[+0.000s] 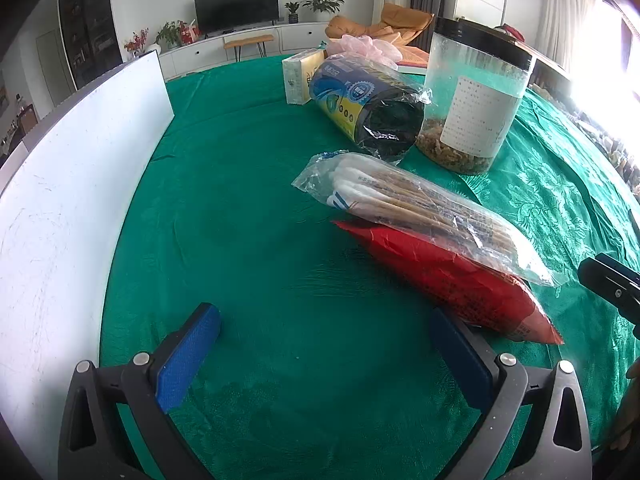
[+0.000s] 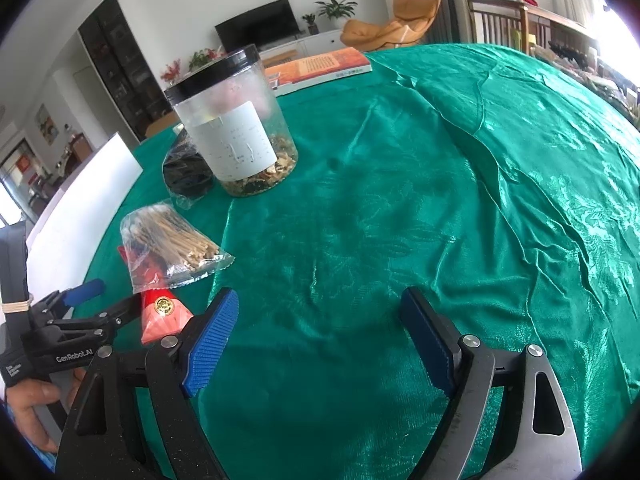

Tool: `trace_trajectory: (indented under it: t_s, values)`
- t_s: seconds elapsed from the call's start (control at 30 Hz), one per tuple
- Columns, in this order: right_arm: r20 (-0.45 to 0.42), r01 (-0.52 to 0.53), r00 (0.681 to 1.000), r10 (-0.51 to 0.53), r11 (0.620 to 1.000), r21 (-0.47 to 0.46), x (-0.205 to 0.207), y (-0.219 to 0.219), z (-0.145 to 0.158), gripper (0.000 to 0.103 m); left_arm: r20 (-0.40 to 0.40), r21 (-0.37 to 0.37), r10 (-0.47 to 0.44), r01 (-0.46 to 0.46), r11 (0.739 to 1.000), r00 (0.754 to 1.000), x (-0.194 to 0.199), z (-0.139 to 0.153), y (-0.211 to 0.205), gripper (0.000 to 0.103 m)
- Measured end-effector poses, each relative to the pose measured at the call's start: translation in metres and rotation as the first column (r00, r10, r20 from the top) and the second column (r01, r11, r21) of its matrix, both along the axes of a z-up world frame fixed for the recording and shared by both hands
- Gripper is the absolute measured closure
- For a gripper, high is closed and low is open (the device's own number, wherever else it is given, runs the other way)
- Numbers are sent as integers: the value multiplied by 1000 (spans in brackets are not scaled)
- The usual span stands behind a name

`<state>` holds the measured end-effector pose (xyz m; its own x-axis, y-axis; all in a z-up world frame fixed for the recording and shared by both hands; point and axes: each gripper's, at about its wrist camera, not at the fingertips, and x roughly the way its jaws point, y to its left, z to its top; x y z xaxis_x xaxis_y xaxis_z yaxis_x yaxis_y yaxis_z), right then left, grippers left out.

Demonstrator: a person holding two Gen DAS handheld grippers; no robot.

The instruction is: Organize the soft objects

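My left gripper (image 1: 324,340) hovers open over the green cloth with nothing between its blue pads. Its right finger (image 1: 460,356) sits right beside the near end of a red packet (image 1: 460,284); I cannot tell if they touch. A clear bag of cotton swabs (image 1: 420,204) lies across the packet. Behind them lies a wrapped roll of black bags (image 1: 368,108), then a tissue pack (image 1: 300,76) and a pink soft item (image 1: 360,46). My right gripper (image 2: 320,312) is open and empty, to the right of the red packet (image 2: 160,312) and swab bag (image 2: 172,244).
A clear jar with a black lid (image 1: 476,96) stands next to the roll. A white board (image 1: 80,184) stands upright along the left side. A book (image 2: 320,66) lies at the far edge. The green tablecloth (image 2: 460,200) is wrinkled on the right. A hand (image 2: 32,408) holds the left gripper.
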<state>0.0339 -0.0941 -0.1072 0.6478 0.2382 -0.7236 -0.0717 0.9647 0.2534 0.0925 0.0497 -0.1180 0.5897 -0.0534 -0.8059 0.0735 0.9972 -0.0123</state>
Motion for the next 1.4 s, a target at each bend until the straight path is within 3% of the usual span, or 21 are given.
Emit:
trace_trajectory:
  t_s: [0.63, 1.4]
  values:
    - [-7, -7, 1000, 6, 997, -81, 1, 11, -1, 17, 0, 0, 1, -1, 1000, 1000, 0, 0, 0, 0]
    - [-10, -10, 1000, 9, 994, -113, 2, 15, -2, 17, 0, 0, 1, -1, 1000, 1000, 0, 0, 0, 0]
